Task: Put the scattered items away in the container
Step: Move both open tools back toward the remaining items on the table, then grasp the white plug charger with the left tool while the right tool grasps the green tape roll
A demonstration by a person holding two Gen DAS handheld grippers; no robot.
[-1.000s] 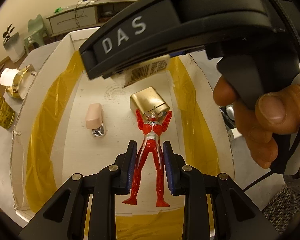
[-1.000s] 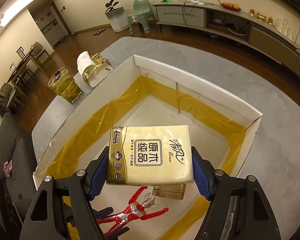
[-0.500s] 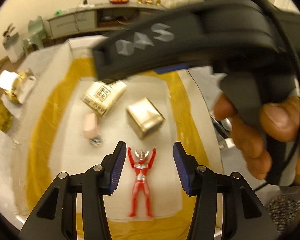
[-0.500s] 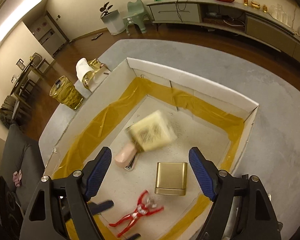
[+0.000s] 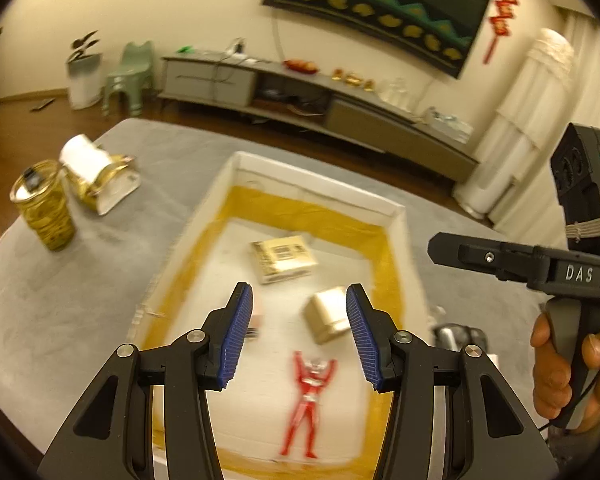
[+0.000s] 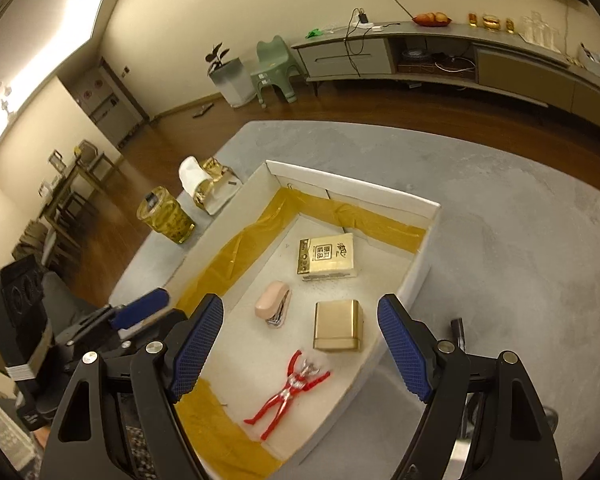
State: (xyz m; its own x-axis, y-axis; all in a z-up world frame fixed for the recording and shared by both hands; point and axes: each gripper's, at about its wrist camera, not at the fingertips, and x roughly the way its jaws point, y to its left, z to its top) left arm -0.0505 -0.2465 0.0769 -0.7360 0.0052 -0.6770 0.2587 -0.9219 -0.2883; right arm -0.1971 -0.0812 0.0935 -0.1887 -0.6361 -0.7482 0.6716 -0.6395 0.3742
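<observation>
The white cardboard box (image 6: pixel 352 190), lined with yellow tape, holds a red toy figure (image 6: pixel 290 390), a gold tin (image 6: pixel 338 330), a pink stapler (image 6: pixel 274 308) and a yellow tissue pack (image 6: pixel 327 258). My right gripper (image 6: pixel 300 350) hovers open and empty above the box's near end. My left gripper (image 5: pixel 300 336) is also open and empty, above the red figure (image 5: pixel 308 396) and the gold tin (image 5: pixel 328 314). The tissue pack (image 5: pixel 284 258) lies farther in. The left finger hides most of the stapler (image 5: pixel 257 316). A hand (image 5: pixel 556 364) holds the right tool at the right edge.
The box sits on a grey mat (image 6: pixel 500 240). Left of it stand a gold patterned jar (image 5: pixel 44 208) and a gold holder with a white roll (image 5: pixel 96 176). A dark metallic object (image 5: pixel 456 338) lies right of the box. A long cabinet (image 6: pixel 440 52) lines the far wall.
The left gripper opened, let go of the red figure and rose. The right gripper released the tissue pack, which dropped into the box, and drew back and up.
</observation>
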